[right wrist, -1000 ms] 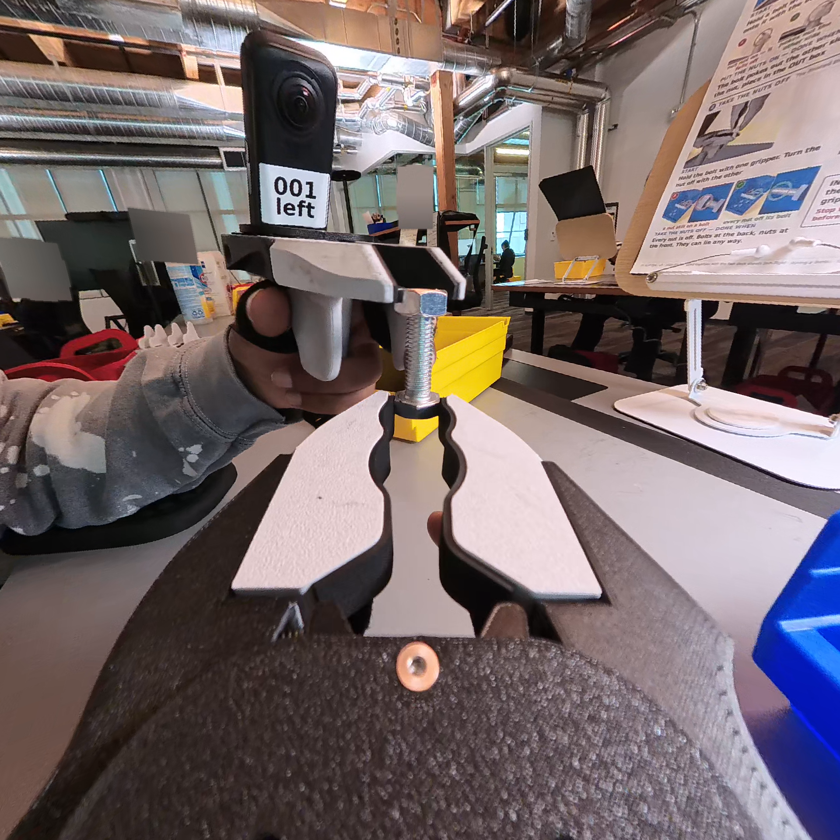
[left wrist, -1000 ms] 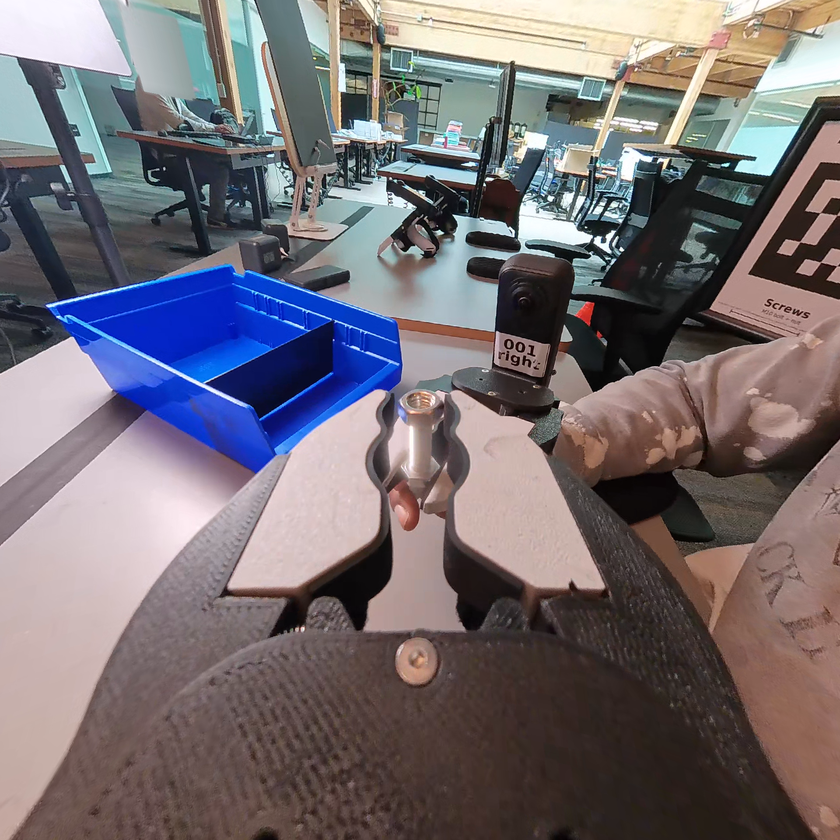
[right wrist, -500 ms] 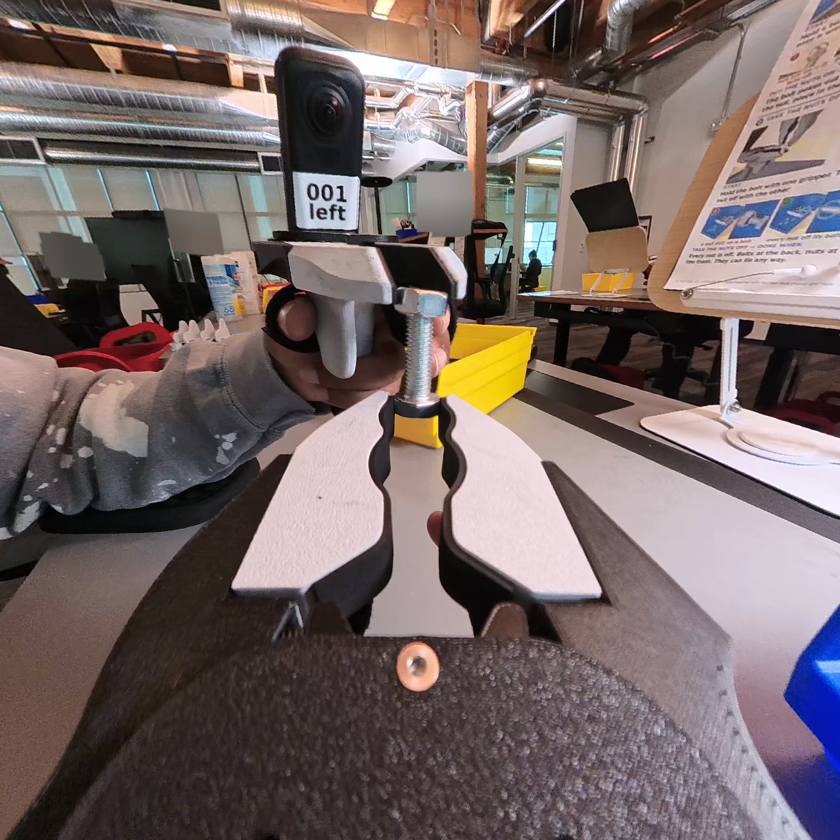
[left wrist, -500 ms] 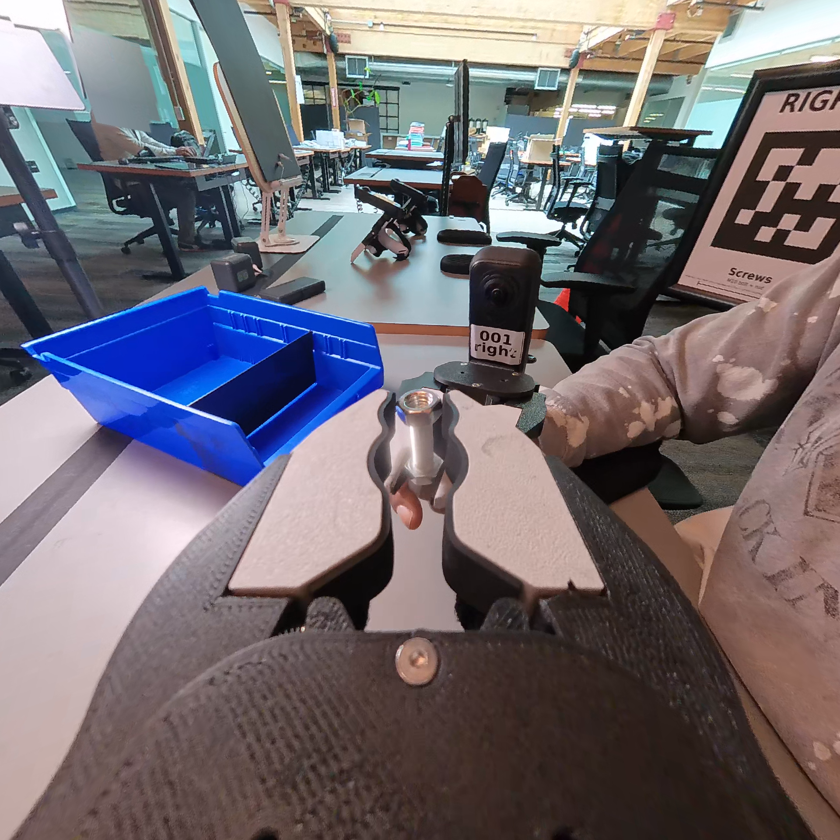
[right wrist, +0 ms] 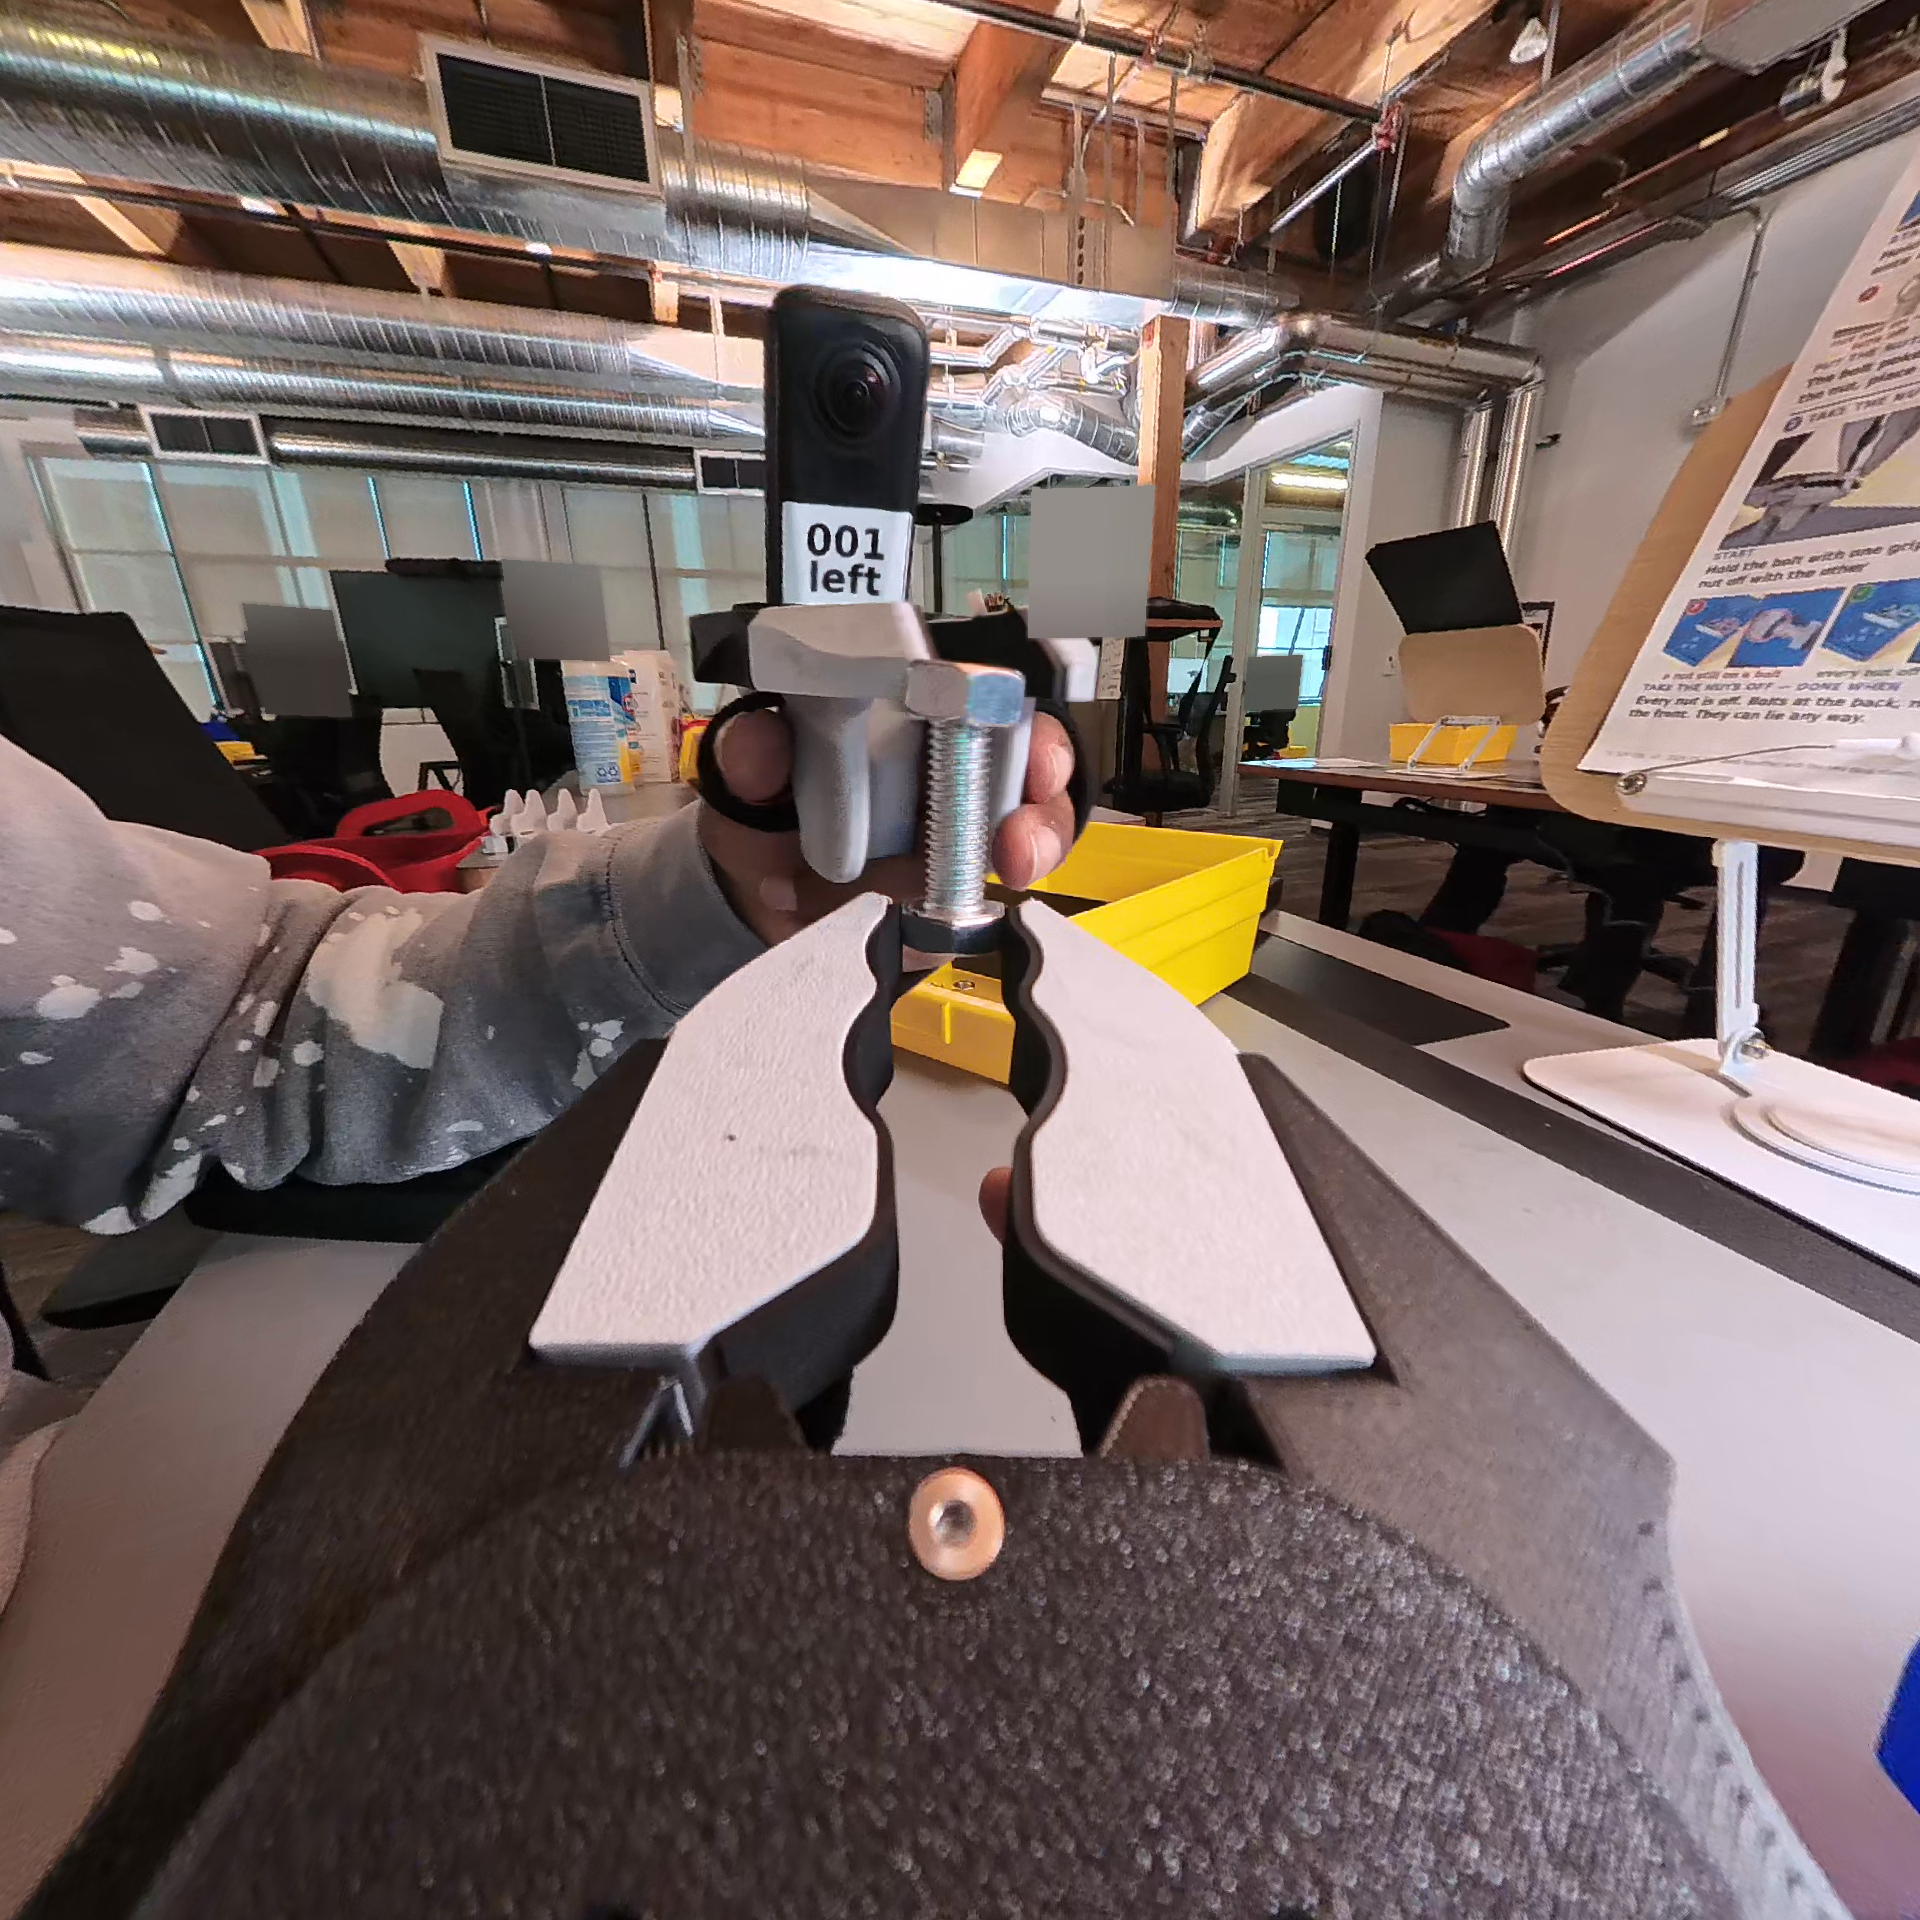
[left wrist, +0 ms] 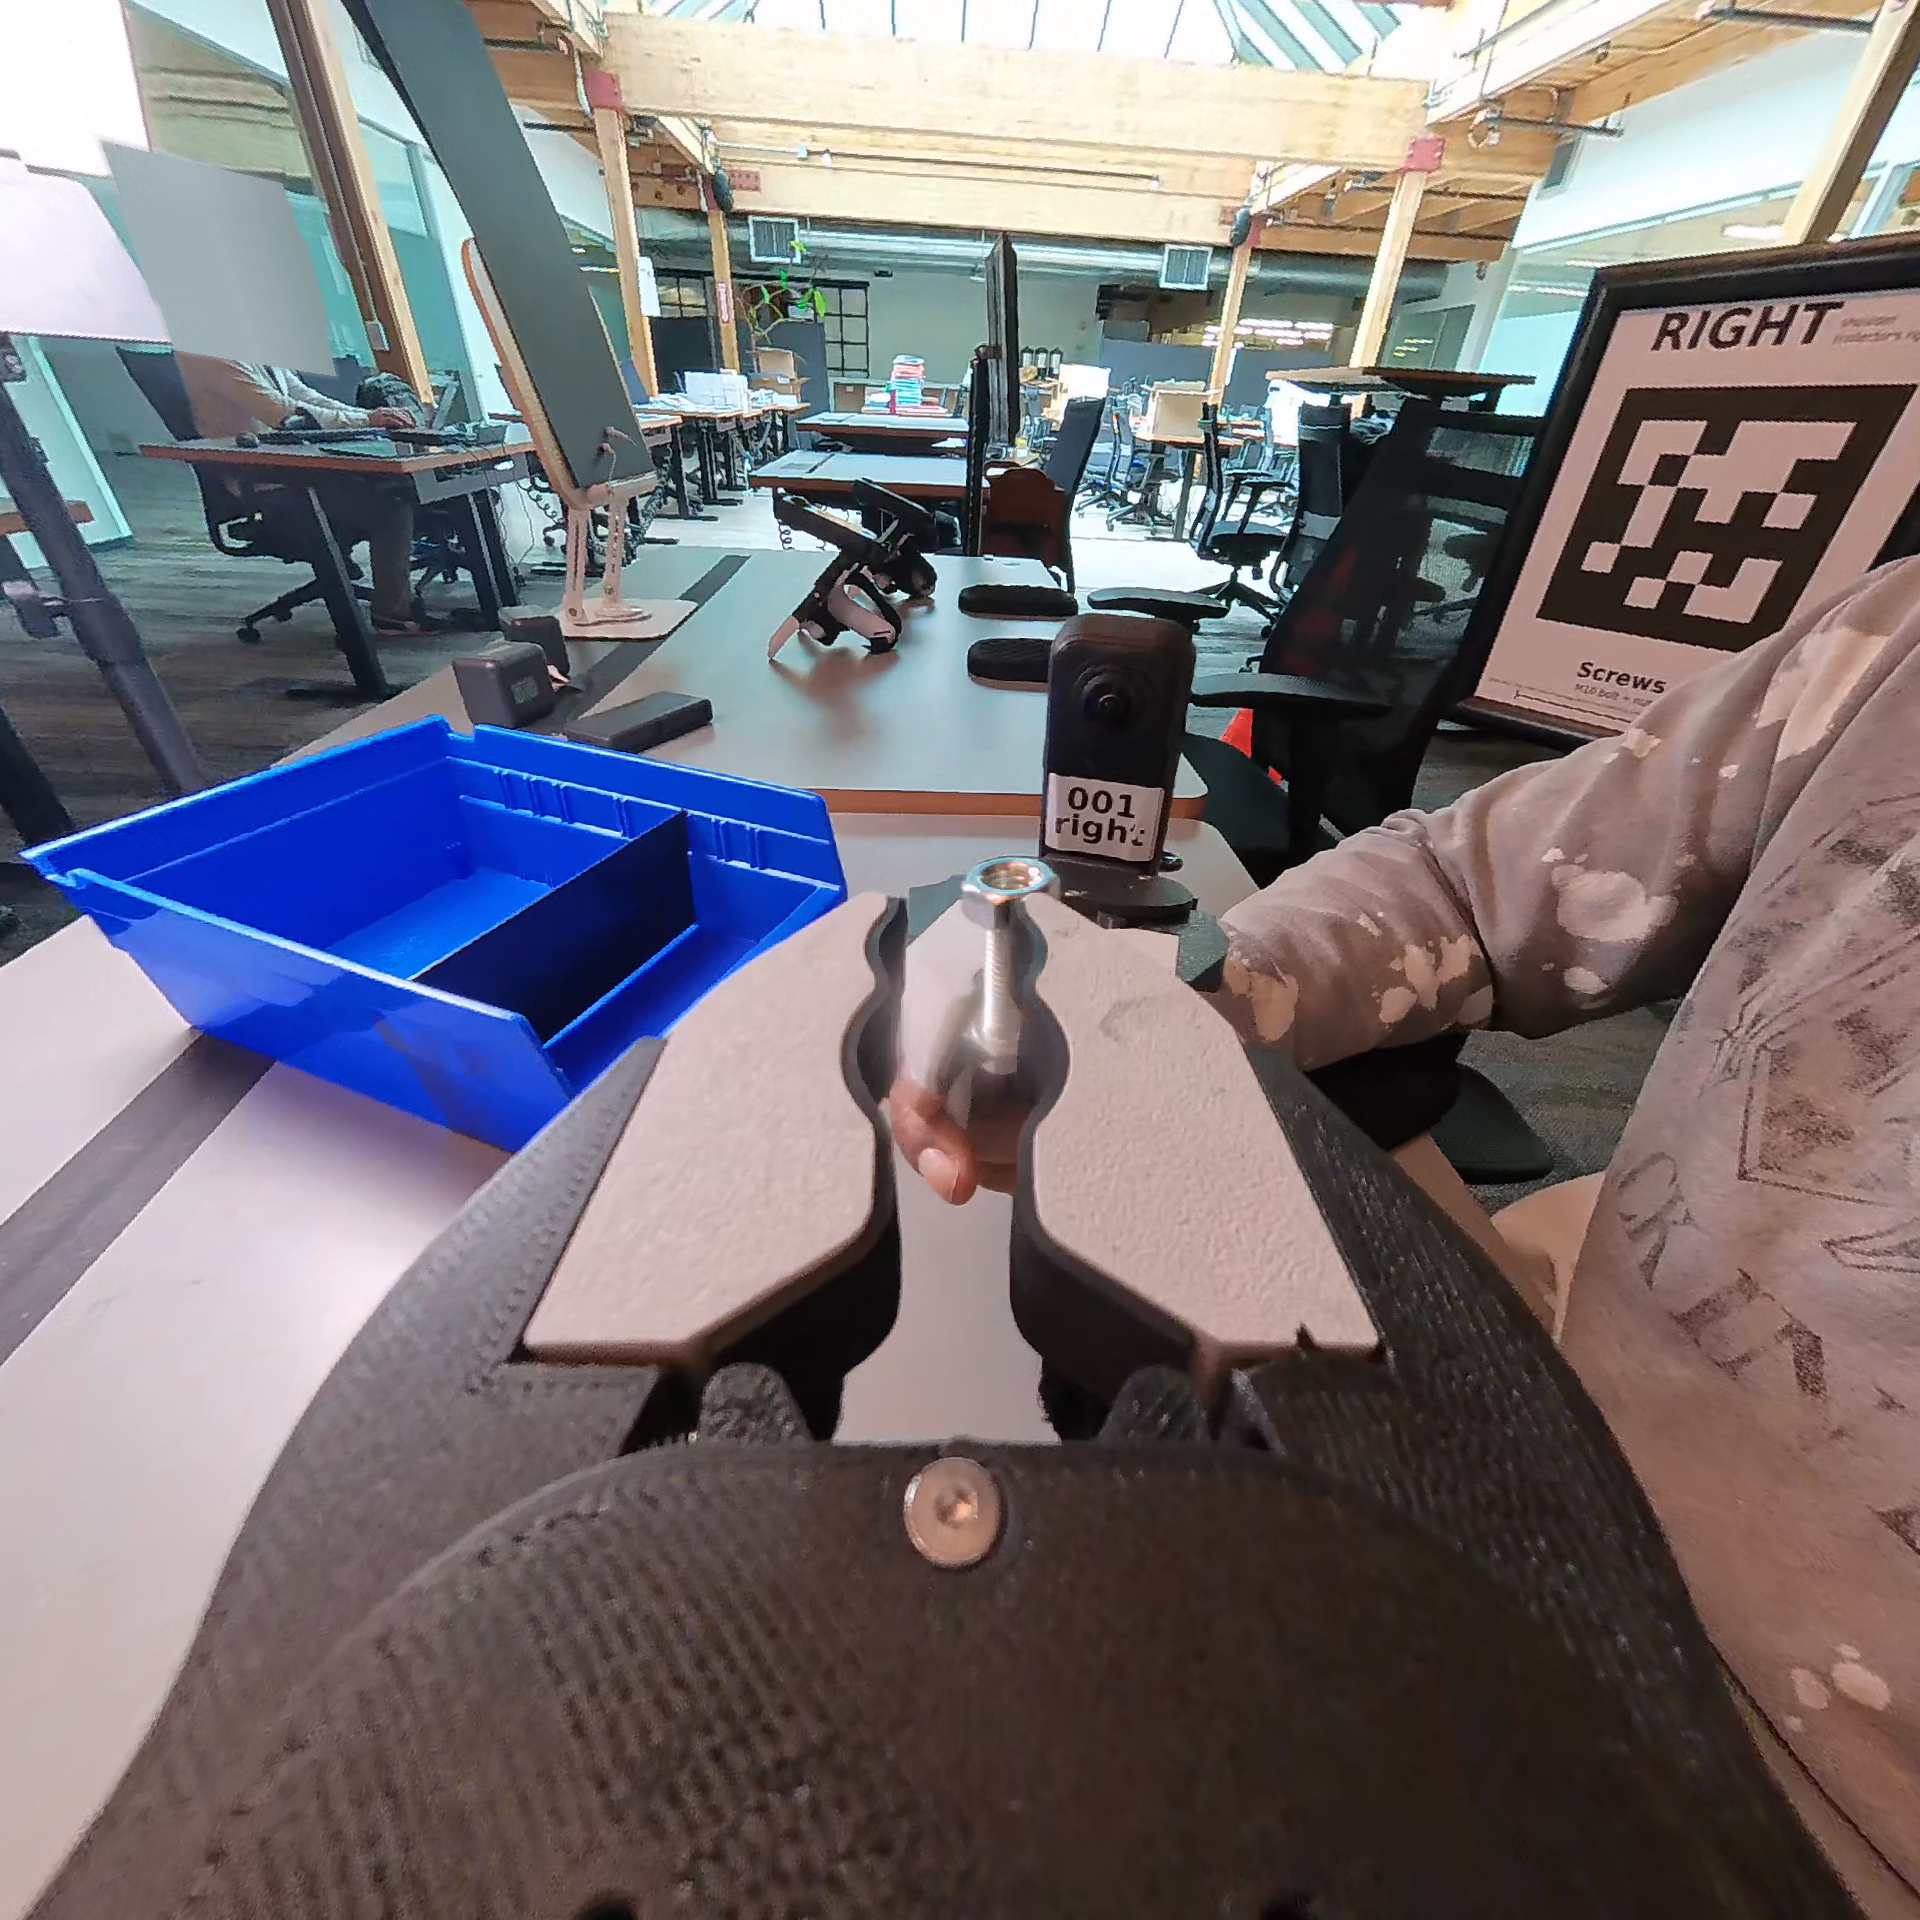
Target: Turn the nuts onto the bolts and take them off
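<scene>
A silver bolt stands head-up between my two grippers above the grey table. My left gripper is shut on the bolt's hex head. It faces me in the right wrist view, held by a hand. My right gripper is shut on the nut at the lower end of the thread. In the left wrist view the bolt points away, the nut at its far tip, and the right gripper's camera stands behind it.
A blue divided bin sits on the table to the left in the left wrist view. A yellow bin lies behind the bolt. An instruction board on a white stand is at the right. A framed marker board and office chairs stand beyond the table edge. Only a small space, under 4 cm, lies between the two pairs of fingers.
Both grippers have shifted and tilted together, so the bolt shows longer in the left wrist view and the right wrist view looks higher. The grips on bolt head and nut are unchanged.
</scene>
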The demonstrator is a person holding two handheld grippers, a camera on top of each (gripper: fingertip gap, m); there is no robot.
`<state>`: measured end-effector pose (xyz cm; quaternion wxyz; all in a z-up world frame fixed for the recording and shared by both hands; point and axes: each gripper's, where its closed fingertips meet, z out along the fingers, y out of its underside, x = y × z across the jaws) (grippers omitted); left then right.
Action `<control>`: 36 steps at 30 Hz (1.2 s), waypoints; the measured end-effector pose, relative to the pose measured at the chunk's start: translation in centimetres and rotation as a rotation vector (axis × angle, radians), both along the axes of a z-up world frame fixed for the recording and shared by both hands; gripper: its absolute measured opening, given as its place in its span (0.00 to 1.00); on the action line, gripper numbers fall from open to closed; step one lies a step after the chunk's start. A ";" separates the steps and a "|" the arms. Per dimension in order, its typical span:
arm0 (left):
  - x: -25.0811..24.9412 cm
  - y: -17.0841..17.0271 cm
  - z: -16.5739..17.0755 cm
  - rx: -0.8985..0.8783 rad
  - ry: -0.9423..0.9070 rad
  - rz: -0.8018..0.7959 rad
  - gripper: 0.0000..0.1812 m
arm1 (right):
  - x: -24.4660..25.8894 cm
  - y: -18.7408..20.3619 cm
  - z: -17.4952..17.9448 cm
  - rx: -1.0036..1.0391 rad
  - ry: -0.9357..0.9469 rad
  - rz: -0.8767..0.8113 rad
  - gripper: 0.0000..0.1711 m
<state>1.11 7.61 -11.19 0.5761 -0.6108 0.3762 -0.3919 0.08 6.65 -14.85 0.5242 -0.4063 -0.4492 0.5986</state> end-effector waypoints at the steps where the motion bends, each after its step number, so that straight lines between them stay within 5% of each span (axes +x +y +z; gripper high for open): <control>1: -0.2 0.1 0.0 0.001 -0.002 0.010 0.10 | 0.0 0.0 0.0 0.001 -0.001 0.001 0.10; 25: 0.0 0.2 0.3 -0.039 -0.079 -0.018 0.15 | -0.6 0.5 0.3 -0.009 -0.019 -0.036 0.10; 31: -3.7 0.9 3.6 0.020 -0.167 0.094 0.09 | -1.4 -0.1 3.8 0.008 0.066 0.016 0.10; 36: -5.1 -0.9 5.9 0.073 -0.187 0.073 0.13 | -3.5 -0.2 6.7 0.030 0.111 0.024 0.11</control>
